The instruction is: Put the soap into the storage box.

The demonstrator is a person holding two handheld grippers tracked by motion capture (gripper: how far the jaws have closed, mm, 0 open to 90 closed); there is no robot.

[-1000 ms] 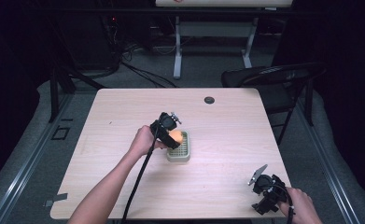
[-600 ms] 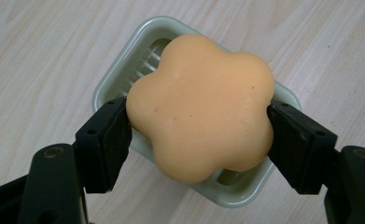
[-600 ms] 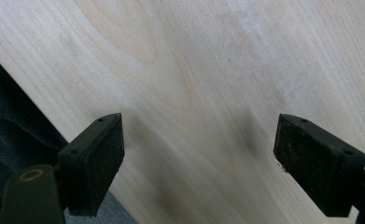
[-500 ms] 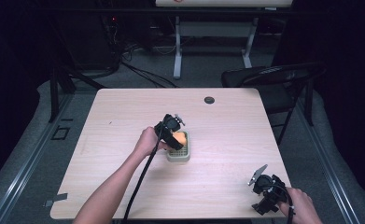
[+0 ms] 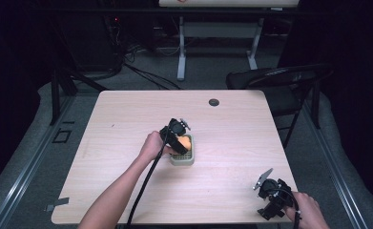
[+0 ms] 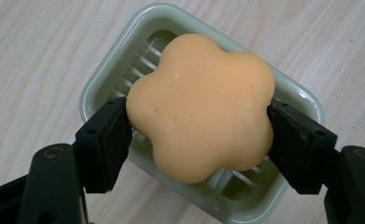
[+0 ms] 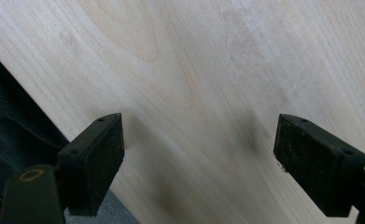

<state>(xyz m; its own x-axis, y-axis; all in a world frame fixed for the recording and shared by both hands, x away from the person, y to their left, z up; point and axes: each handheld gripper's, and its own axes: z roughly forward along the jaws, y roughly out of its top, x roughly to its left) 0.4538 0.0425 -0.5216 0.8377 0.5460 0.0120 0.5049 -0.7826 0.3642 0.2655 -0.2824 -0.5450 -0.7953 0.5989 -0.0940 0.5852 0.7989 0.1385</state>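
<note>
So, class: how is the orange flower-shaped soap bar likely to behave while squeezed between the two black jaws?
The orange flower-shaped soap bar probably stays stiff: its lobes show no denting where the left gripper clamps it. Its smooth, rounded surface may be slippery, so it could twist or slip. Flat and lobed, it seems unlikely to roll once set in the pale green slotted soap dish.

The soap [image 6: 201, 105] is looking matt, waxy and smooth; the dish [image 6: 292, 93] under it is showing glossy pale-green plastic. The counter [image 7: 208, 70] is showing pale, smooth wood grain. Black pads [image 6: 108, 140] are looking matt, rubbery.
</note>
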